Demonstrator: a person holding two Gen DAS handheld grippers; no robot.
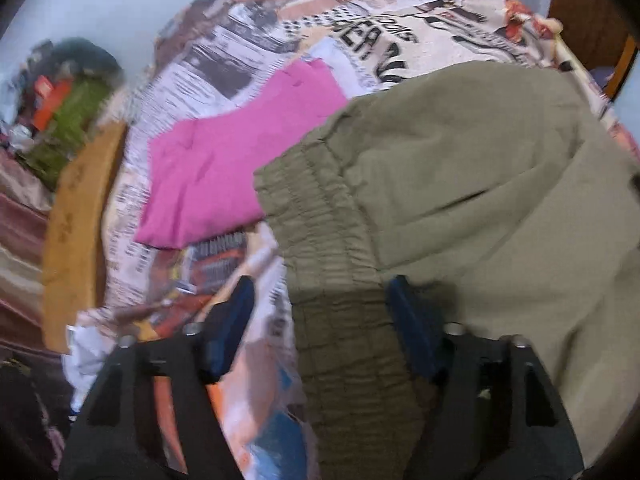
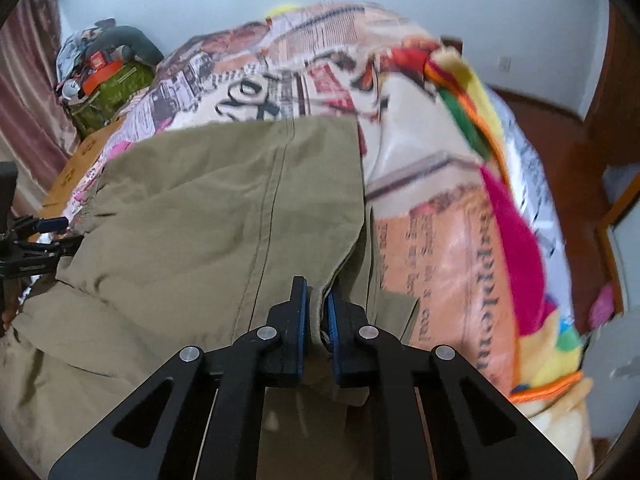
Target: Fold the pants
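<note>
**Both grippers take hold of the olive pants on the bed**

The pants point(image 2: 192, 216) lie spread across a bed, olive-green, with the elastic waistband point(image 1: 332, 264) at the left end and the leg hems toward the right. The right gripper point(image 2: 317, 300) has its fingers pressed together on a fold of cloth near the hem edge; fabric is bunched between the blue pads, so it is pinching the pants. The left gripper point(image 1: 320, 308) stands with its fingers spread to either side of the ribbed waistband. The band runs between them, but the pads do not look to be pressing on it yet.

The step in hand seems to be securing both ends before a fold. One end is gripped and the other is only straddled. The next move probably calls for the left fingers to close on the waistband, then for both hands to lift evenly and carry one end over the other, keeping the cloth taut so the side seam point(image 2: 268, 208) stays straight.

The bed carries a bedspread point(image 1: 240, 64) printed like newspaper pages. A folded pink garment point(image 1: 224, 168) lies on it just beside the waistband. A bright striped blanket point(image 2: 472, 120) is bunched on the right. A cardboard box point(image 1: 76, 232) and a heap of clutter point(image 2: 104, 68) sit by a pale wall.
</note>
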